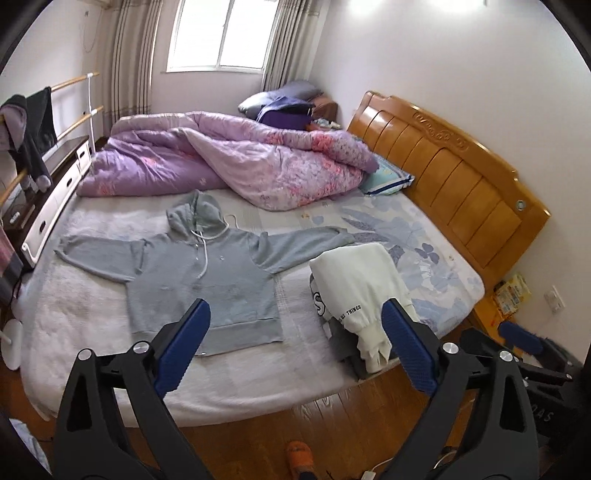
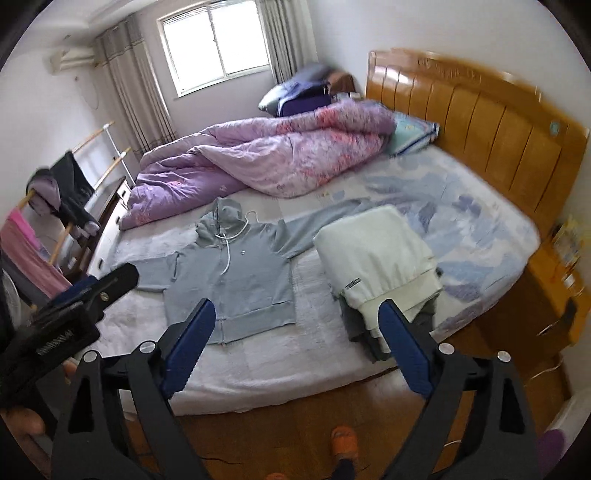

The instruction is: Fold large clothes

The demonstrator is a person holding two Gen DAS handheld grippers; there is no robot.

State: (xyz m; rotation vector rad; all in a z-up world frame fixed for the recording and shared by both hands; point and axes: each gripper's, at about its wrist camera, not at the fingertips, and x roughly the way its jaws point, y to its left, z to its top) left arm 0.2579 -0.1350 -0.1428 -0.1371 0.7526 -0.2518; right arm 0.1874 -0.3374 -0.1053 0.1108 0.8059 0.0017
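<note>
Both grippers hang above the floor at the bed's near edge w/ nothing held: left gripper (image 1: pixel 293 314) has its blue-padded jaws spread wide, only air between them, and right gripper (image 2: pixel 295 314) is the same, wide apart and empty. Held high and tilted down like this, prob. so the whole bed is in sight before picking a first grab point; that's a judgement.

Below the jaws is brown wood-plank floor (image 1: pixel 314 421), w/ an orange slipper (image 1: pixel 300 456) on the person's foot at the bottom edge.

Next out, on the pale quilted bed (image 1: pixel 258 373), lies the task's thing: a light grey-blue hooded sweatshirt w/ white drawstrings (image 1: pixel 207 280). It's face up, hem toward the near edge, both sleeves stretched out sideways, hood pointing away. Flat and spread like that it looks ready for folding, none done yet. Just beside it on the right, a stack of folded clothes topped by a cream-white sweatshirt w/ small black lettering (image 1: pixel 360 284) sits near the bed's edge, touching the right sleeve end; likely the done pile, kept clear of the work area.

Farther back, a rumpled purple floral duvet (image 1: pixel 236 162) is heaped up, apart from the hoodie, which leaves the near half of the bed free. Beyond it, the orange wooden headboard (image 1: pixel 443 177) and a bright window (image 1: pixel 221 33).
</note>
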